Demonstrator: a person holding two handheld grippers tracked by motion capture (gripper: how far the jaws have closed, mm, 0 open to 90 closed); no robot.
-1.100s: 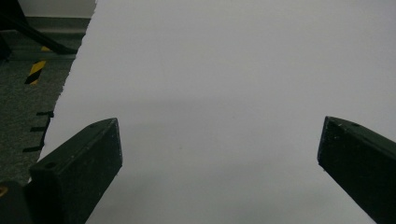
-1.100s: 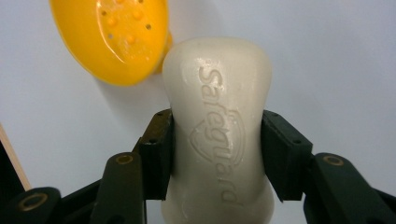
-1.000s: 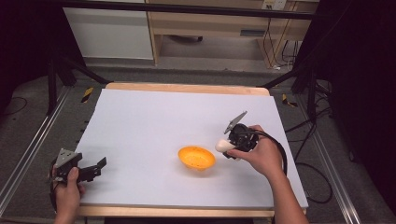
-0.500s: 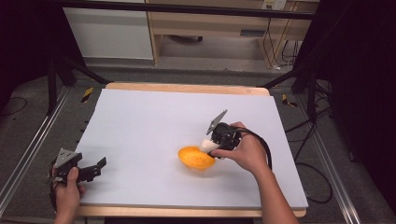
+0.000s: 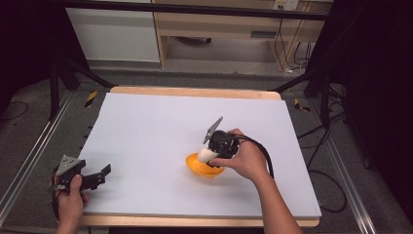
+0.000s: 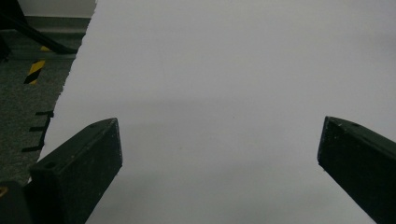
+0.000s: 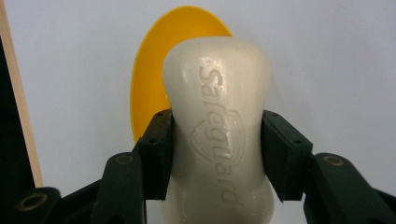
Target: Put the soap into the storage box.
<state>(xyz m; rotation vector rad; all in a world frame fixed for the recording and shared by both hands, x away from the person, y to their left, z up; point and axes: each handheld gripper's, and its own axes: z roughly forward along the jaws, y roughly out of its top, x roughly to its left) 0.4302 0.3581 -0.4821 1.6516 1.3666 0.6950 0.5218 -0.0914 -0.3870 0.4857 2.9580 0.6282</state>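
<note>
Over the middle of the white table point(image 5: 146, 126), my right gripper point(image 7: 217, 154) has its jaws pressed against the two long sides of a cream bar of soap point(image 7: 218, 116), clamped at its narrow waist, with the embossed face turned toward the camera. The soap hangs just above a yellow dish point(image 7: 149, 70), whose rim peeks out behind and to one side of the bar in the right gripper view; in the high view the dish point(image 5: 202, 168) sits under my right hand point(image 5: 246, 158). I judge the plan is to set the soap into that dish. What worries me is the grip: soap is slick and rounded, and the pads point(image 7: 159, 149) hold only a narrow band of it, so it could squirt out or twist if I squeeze harder or tilt. The bar also looks off-centre to the dish, so letting go here might land it on the rim and tip or skate the light dish across the smooth sheet. My left gripper point(image 5: 90, 178) rests near the table's near-left corner, well apart, jaws spread wide with nothing between them, too far off to steady the dish.
</note>
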